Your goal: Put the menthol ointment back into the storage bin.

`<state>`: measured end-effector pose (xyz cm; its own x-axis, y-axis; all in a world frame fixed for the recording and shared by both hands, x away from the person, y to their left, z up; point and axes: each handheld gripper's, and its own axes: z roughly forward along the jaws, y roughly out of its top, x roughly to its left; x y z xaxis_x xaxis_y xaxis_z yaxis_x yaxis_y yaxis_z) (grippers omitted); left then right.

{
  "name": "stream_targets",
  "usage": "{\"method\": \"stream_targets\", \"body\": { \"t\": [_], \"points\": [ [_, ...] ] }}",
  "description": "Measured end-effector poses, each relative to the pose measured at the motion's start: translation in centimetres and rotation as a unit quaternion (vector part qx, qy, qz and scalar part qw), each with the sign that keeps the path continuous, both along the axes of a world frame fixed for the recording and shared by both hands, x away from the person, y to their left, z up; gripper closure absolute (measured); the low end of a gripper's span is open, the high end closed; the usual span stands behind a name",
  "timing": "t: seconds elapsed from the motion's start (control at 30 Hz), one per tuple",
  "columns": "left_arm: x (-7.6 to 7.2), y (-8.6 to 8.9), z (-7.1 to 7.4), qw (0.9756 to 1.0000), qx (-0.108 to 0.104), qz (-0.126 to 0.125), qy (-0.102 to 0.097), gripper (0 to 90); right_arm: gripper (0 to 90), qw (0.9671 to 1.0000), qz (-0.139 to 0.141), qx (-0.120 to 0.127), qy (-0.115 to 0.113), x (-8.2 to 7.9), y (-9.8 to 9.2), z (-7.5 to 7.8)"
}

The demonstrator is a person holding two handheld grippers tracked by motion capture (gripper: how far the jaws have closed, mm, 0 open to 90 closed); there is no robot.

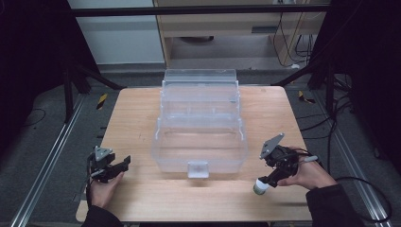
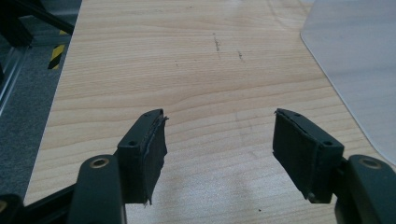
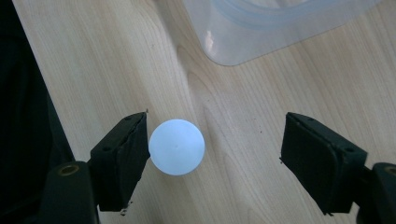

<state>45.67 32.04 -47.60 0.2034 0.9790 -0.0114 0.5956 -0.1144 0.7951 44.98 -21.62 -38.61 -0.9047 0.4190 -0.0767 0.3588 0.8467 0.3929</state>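
A small white round-topped container stands upright on the wooden table near its front right. My right gripper points down over it. In the right gripper view its white top lies between the jaws of my right gripper, close against one pad and far from the other, so the gripper is open. My left gripper rests low at the front left. Its jaws stand wide apart in the left gripper view, with bare wood between them.
A clear plastic tiered box stands open in the middle of the table, its latch facing the front edge. Its corner shows in the left gripper view and the right gripper view. Metal rails and cables run beside the table.
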Motion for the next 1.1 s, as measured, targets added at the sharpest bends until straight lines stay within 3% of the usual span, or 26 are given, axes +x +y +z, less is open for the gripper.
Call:
{"method": "stream_targets", "body": {
  "t": [0.4, 0.7, 1.1],
  "points": [
    [0.0, 0.0, 0.0, 1.0, 0.002, -0.001, 0.0, 34.3, 26.1, 0.9996, 0.015, -0.016, 0.021, -0.3, 0.3, -1.0],
    [0.0, 0.0, 0.0, 1.0, 0.001, -0.001, 0.0, 34.3, 31.0, 0.9971, 0.041, -0.049, 0.043, -0.6, 0.8, -1.9],
    [0.0, 0.0, 0.0, 1.0, 0.001, -0.002, 0.0, 34.3, 32.5, 0.9945, 0.057, -0.066, 0.058, -0.6, 1.2, -3.2]
  ]
}}
